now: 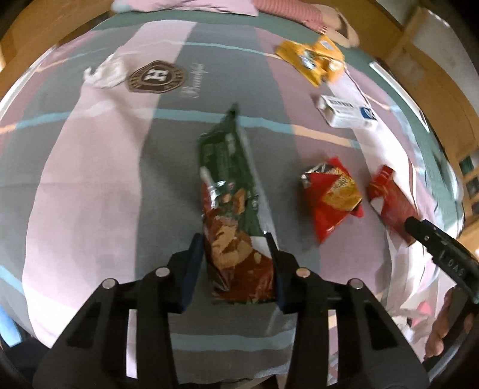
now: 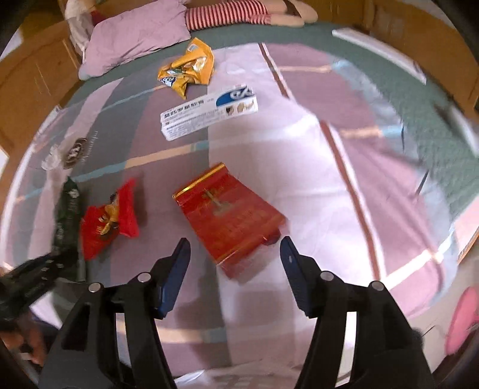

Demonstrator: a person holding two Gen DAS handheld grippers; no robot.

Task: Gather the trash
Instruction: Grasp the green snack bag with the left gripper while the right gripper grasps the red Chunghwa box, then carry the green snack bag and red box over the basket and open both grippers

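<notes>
Trash lies on a bed with a pink, grey and green cover. My left gripper (image 1: pixel 235 242) is shut on the near end of a long green and brown snack bag (image 1: pixel 230 191), which also shows at the left of the right wrist view (image 2: pixel 67 215). My right gripper (image 2: pixel 235 245) is open just above a flat red packet (image 2: pixel 230 215), empty. A crumpled red and yellow wrapper (image 1: pixel 332 194) lies between the two; it also shows in the right wrist view (image 2: pixel 110 218). Farther off lie a white box (image 2: pixel 209 112) and a yellow bag (image 2: pixel 188 67).
A crumpled white tissue (image 1: pixel 103 73) lies at the far left by a brown crest on the cover. A pink pillow (image 2: pixel 134 39) and a striped soft toy (image 2: pixel 227 13) lie at the head of the bed. Wooden furniture (image 1: pixel 434 74) surrounds the bed.
</notes>
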